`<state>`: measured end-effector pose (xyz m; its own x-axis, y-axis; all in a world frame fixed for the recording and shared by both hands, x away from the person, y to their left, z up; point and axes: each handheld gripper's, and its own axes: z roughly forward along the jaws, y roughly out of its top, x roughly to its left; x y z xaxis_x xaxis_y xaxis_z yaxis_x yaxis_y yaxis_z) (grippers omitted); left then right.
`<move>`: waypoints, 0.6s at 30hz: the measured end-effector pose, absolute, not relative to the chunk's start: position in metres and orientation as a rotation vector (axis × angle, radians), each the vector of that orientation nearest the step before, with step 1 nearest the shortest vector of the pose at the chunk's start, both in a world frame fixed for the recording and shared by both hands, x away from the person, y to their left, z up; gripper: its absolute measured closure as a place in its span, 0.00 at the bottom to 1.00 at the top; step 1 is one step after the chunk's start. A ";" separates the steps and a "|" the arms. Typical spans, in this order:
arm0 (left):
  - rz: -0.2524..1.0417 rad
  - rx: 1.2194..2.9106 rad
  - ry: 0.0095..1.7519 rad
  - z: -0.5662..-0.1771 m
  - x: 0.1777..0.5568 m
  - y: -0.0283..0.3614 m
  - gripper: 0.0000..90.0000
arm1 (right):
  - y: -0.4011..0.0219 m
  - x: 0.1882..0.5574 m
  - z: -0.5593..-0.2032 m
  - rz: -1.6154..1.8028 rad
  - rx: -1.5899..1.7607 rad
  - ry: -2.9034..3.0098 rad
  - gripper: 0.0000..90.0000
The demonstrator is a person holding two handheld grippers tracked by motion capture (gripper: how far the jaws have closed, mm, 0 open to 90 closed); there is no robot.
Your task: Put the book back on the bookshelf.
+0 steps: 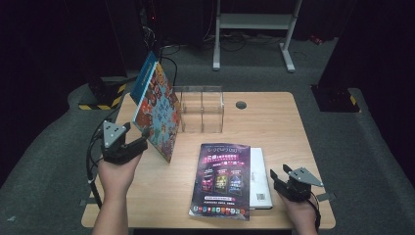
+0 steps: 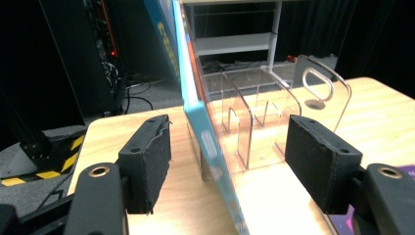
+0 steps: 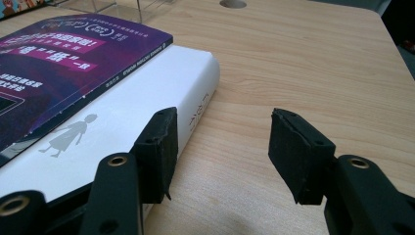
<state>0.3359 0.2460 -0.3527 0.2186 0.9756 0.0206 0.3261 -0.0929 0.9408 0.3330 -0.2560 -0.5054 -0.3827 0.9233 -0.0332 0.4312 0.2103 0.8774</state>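
- Large thin picture book with blue spine and colourful cover point(image 1: 157, 105) stands tilted on the wooden counter point(image 1: 274, 122), leaning at 9 o'clock of the clear acrylic divider rack point(image 1: 201, 108)
- Left gripper point(image 1: 142, 138) spread; book edge point(image 2: 205, 127) sits between its pads, no contact on either side visible
- Right gripper point(image 1: 277, 180) spread, idle beside white book point(image 3: 147, 103) under purple magazine point(image 1: 222, 178)
- Step, as judged: book being stood for slotting
- Next: re-pinch, steer toward 3 o'clock into a rack slot
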 end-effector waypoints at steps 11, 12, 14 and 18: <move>0.811 1.673 1.277 -0.385 0.328 0.245 0.28 | -0.255 0.333 -0.506 1.108 1.259 1.921 0.50; 0.804 1.679 1.279 -0.387 0.328 0.245 0.27 | -0.255 0.333 -0.506 1.108 1.256 1.924 0.50; 0.784 1.693 1.291 -0.394 0.327 0.243 0.26 | -0.255 0.333 -0.507 1.105 1.259 1.929 0.50; 0.765 1.738 1.292 -0.407 0.327 0.240 0.20 | -0.254 0.333 -0.507 1.106 1.258 1.937 0.50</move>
